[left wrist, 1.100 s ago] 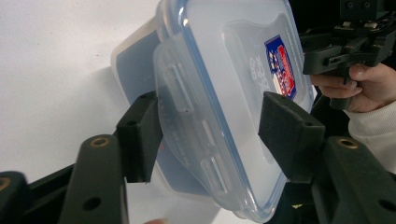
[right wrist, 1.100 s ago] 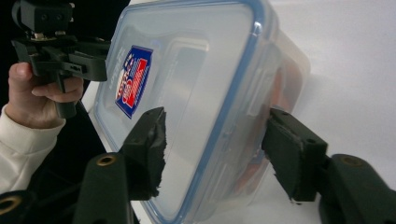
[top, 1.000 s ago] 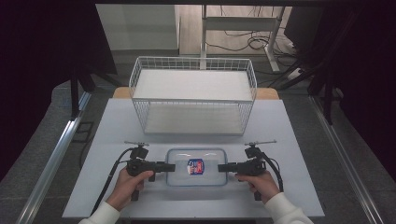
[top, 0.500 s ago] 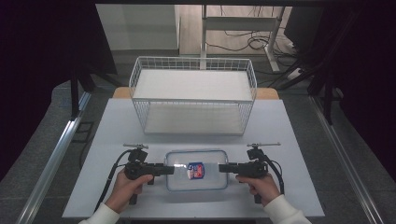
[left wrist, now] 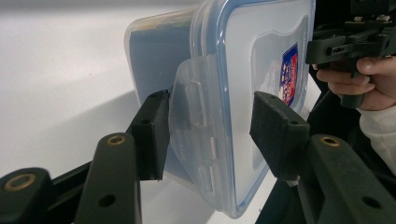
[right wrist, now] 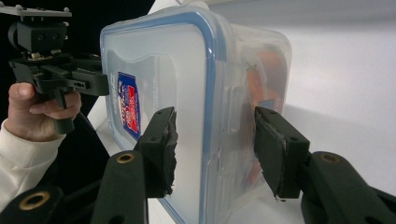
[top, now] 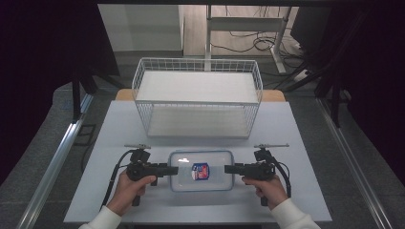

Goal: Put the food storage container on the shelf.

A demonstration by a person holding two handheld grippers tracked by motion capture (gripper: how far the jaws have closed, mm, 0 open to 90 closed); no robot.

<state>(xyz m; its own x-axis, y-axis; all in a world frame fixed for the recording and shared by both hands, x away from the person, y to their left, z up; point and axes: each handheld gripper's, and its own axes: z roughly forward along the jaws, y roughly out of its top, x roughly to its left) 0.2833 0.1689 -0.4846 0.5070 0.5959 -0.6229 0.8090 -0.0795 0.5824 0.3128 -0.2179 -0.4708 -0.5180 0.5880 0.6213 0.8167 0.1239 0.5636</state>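
Where the white table top (top: 119,191) comes nearest the person, a clear rectangular plastic food box with a blue-rimmed snap lid (top: 201,170) lies flat, well short of the white wire basket (top: 198,95) that stands at the table's far side. The lid bears a small red and blue label (top: 200,171) about its middle.

The left gripper (top: 168,170) comes in level from the box's left end, carried in the left hand (top: 125,188). In the left gripper view its jaws straddle the clear hinged latch flap (left wrist: 194,126) at that end: one pad sits against the flap's underside edge, the other stands above the lid. Its jaws have just been closing with the flap and lid edge between them and now stand narrow, though whether the upper pad actually presses the lid is hard to judge from this angle.

The right gripper (top: 230,168), in the right hand (top: 268,188), meets the opposite end in the same level pose. In the right gripper view its jaws straddle the lid's rim and the latch there, the lid-side pad close against the lid, the other pad a little off the box's wall; they have narrowed somewhat without a firm hold showing. Something orange shows faintly through the wall.
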